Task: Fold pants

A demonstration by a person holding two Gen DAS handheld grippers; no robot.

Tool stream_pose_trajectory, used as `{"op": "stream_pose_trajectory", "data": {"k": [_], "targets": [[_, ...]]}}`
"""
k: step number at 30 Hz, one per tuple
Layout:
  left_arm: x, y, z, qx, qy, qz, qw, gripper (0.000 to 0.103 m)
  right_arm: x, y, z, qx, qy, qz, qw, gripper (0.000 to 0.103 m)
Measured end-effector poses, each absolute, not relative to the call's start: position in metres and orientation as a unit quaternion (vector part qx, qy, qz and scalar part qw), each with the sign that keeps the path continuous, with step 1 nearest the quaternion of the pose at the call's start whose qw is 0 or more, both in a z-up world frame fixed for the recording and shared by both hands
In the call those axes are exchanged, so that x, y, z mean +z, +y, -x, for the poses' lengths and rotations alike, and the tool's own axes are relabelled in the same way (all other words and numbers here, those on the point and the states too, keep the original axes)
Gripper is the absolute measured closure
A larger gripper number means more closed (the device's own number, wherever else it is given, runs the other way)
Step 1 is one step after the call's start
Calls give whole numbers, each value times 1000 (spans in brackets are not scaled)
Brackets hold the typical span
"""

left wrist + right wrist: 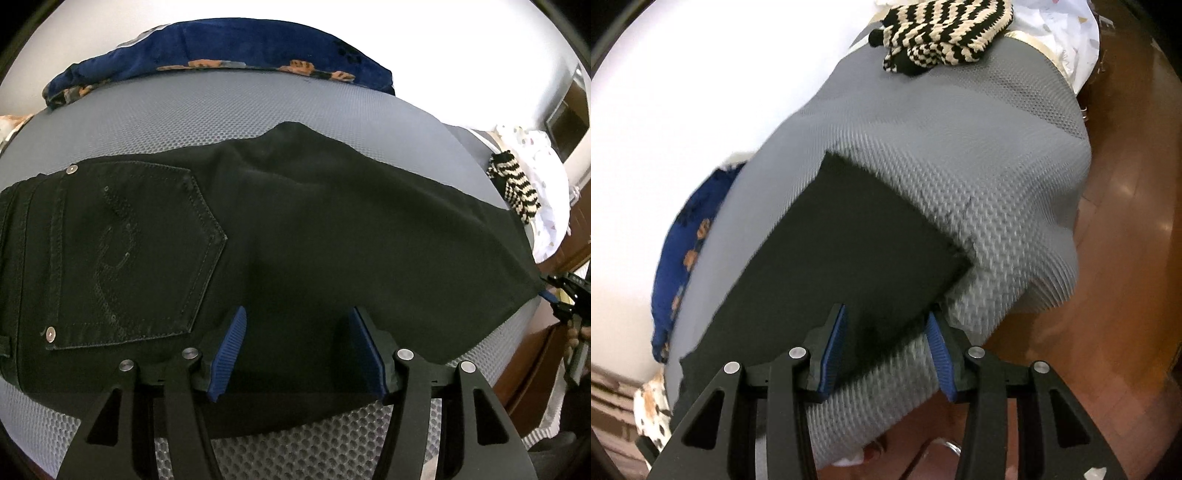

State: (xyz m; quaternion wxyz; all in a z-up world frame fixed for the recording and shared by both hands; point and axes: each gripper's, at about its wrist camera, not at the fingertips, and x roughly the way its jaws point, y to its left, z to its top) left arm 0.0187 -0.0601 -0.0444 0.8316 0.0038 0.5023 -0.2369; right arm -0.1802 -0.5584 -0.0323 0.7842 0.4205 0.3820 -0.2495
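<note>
Black pants [295, 221] lie flat on a grey mesh mattress [221, 110], waist at the left with one back pocket [129, 251] facing up and the leg running to the right. My left gripper [299, 312] is open, its blue pads spread wide just above the near edge of the seat. In the right wrist view the leg end of the pants [849, 240] reaches to the mattress corner [960, 147]. My right gripper [886, 314] is open there, the near edge of the leg lying between its blue pads, which do not press on it.
A blue blanket with orange figures [221, 48] is bunched along the far side. A black-and-cream striped knit [942, 33] and a white dotted cloth [546, 166] lie at the far end. Wooden floor [1126, 295] drops off past the mattress corner.
</note>
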Motion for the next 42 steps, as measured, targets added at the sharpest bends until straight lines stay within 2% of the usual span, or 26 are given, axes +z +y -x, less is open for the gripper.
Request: {"op": "stream_pose_trajectory", "data": {"k": [5,8,16,26,34,42], "targets": [[-46,-61,-19,-235,499,-5,834,43,-42,-576,180,-237,331,-454,793,66],[-46,-64,-17,-233,497,-14,835,42,-49,-582,176,-226,321,-485,781,92],[-36,-48,-23,-255,496,40,829,42,-11,-562,150,-180,305,-482,802,94],[-1,0,-44,-249,476,108,836,42,45,-462,32,-26,332,-411,849,94],[21,35,-57,-233,466,120,845,42,37,-348,-48,94,392,-352,845,94],[30,57,-66,-228,471,130,842,42,8,-243,-68,175,466,-256,829,94]]}}
